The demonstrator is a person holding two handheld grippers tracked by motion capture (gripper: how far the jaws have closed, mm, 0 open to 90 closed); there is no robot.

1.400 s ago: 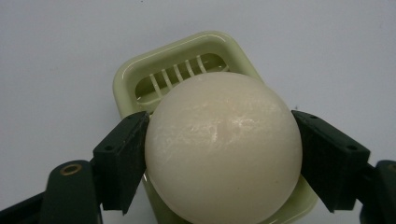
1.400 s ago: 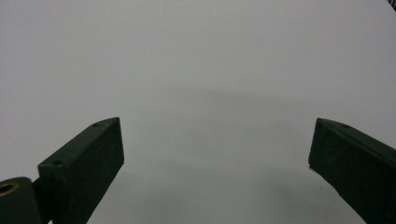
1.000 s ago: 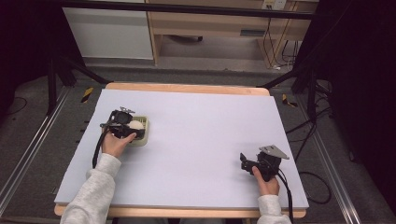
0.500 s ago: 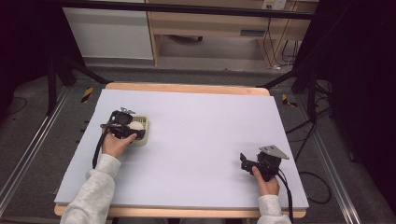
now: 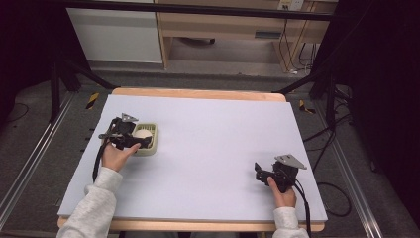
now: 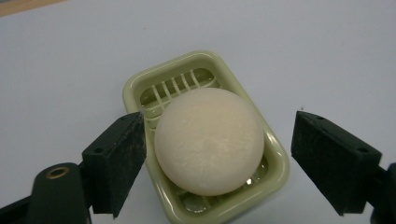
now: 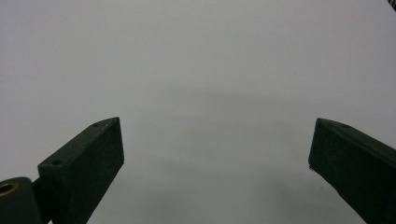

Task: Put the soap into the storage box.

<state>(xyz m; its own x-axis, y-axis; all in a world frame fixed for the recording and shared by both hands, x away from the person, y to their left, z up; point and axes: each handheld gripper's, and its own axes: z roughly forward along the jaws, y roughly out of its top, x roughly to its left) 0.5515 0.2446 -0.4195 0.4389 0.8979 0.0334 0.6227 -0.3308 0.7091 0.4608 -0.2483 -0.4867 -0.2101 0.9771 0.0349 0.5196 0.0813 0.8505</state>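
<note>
Desk: a flat, matte white top on a pale wood board whose edge shows along the far and near sides.
Room: grey floor around the desk, a white cabinet and a wooden unit beyond the far edge, black stand legs at both far corners, cables on the floor at the right.
Open space: the middle and far right of the desk lie bare; the soap dish sits near the left edge, the right gripper near the right near corner.
Soap dish: pale green, glossy, rectangular with rounded corners and a slotted floor, standing on the desk at the left.
Soap: a round, cream, smooth bar lying in the dish, covering most of its near end.
Left gripper: over the dish, its 2 black fingers spread wide on either side of the soap, the left one at the dish's rim, neither touching the bar.
Right gripper: low over bare desk, its 2 fingers apart, holding nothing; well apart from the dish.
</note>
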